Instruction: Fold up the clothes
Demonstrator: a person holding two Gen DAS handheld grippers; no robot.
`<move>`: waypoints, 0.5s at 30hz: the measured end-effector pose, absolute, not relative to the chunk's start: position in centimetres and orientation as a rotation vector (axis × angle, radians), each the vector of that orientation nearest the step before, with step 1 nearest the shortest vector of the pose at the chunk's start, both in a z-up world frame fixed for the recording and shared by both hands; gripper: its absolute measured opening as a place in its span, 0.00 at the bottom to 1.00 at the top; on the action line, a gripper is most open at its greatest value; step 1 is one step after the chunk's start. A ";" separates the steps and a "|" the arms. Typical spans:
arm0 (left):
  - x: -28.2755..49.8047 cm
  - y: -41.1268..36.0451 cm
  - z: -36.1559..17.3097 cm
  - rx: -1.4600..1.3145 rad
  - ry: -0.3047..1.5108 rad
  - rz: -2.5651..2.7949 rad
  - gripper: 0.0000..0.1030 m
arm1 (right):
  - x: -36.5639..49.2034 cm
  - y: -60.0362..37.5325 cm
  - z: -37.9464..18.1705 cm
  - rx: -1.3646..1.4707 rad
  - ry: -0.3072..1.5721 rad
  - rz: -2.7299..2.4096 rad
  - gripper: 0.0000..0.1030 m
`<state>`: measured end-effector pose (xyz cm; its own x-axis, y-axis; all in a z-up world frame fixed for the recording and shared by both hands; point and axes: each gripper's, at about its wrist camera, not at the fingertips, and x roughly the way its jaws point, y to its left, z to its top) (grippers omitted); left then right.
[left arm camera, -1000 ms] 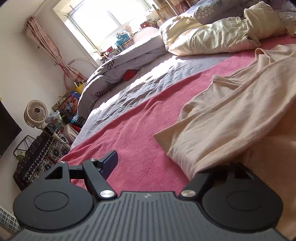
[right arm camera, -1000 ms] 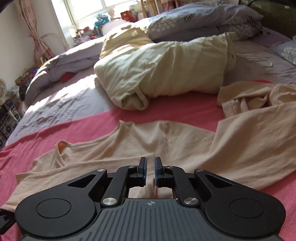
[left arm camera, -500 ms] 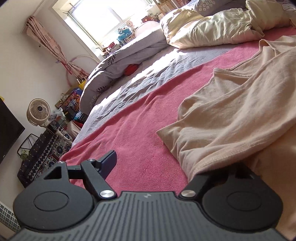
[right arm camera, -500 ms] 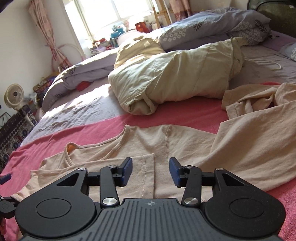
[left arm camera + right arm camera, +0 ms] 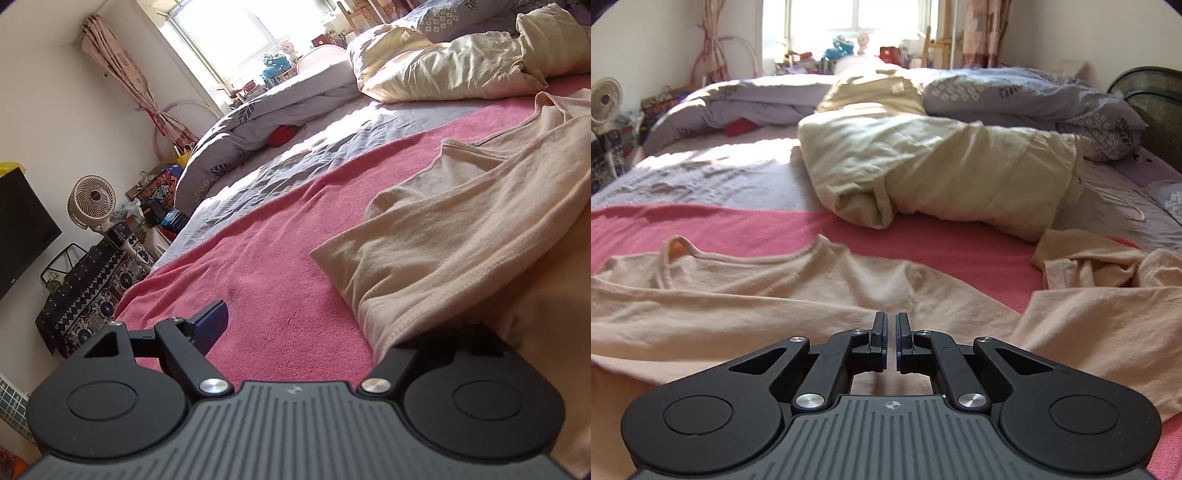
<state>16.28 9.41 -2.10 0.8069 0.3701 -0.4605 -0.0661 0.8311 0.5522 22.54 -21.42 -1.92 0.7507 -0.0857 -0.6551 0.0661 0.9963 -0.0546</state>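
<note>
A beige long-sleeved shirt (image 5: 798, 295) lies spread and creased on a pink blanket (image 5: 960, 251). Its neckline is at the left and a bunched sleeve (image 5: 1089, 262) at the right. My right gripper (image 5: 891, 325) is low over the middle of the shirt, its jaws shut on a pinch of the cloth, with creases running to the fingertips. In the left wrist view the shirt (image 5: 461, 229) lies to the right. My left gripper (image 5: 332, 321) stands open just above the blanket (image 5: 266, 266). Its left finger (image 5: 210, 325) is bare, and the shirt's hem covers its right finger.
A crumpled cream quilt (image 5: 942, 173) lies just beyond the shirt, with grey patterned bedding (image 5: 1052, 99) behind it. A red item (image 5: 738, 127) sits on the grey sheet. Off the bed's left edge stand a fan (image 5: 92, 201), a dark screen (image 5: 22, 229) and a patterned cloth-covered stand (image 5: 92, 291).
My right gripper opened wide half a second ago and has closed again on the shirt, rolling and shifting so the shirt's neckline now lies further left. The left gripper has stayed open and barely moved.
</note>
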 end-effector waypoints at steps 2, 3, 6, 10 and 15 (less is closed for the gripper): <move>16.3 9.3 -1.4 0.557 0.596 0.246 0.81 | 22.6 -22.9 -2.4 0.012 0.723 -0.122 0.05; 16.0 9.3 -0.8 0.551 0.592 0.239 0.81 | 22.3 -23.6 -2.1 0.041 0.715 -0.131 0.05; 15.9 9.9 0.8 0.478 0.593 0.203 0.85 | 20.6 -25.3 -0.9 0.148 0.681 -0.074 0.12; 18.6 10.7 -0.4 0.433 0.684 0.260 0.87 | 16.5 -26.4 0.6 0.182 0.685 -0.010 0.31; 18.4 10.3 -0.3 0.427 0.715 0.266 0.88 | 9.3 -27.2 1.1 0.146 0.732 0.052 0.43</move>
<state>18.36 10.32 -0.33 0.7273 0.3770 -0.5736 -0.0906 0.8811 0.4642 9.29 -27.19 1.14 0.7429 0.0985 -0.6621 0.0037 0.9885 0.1512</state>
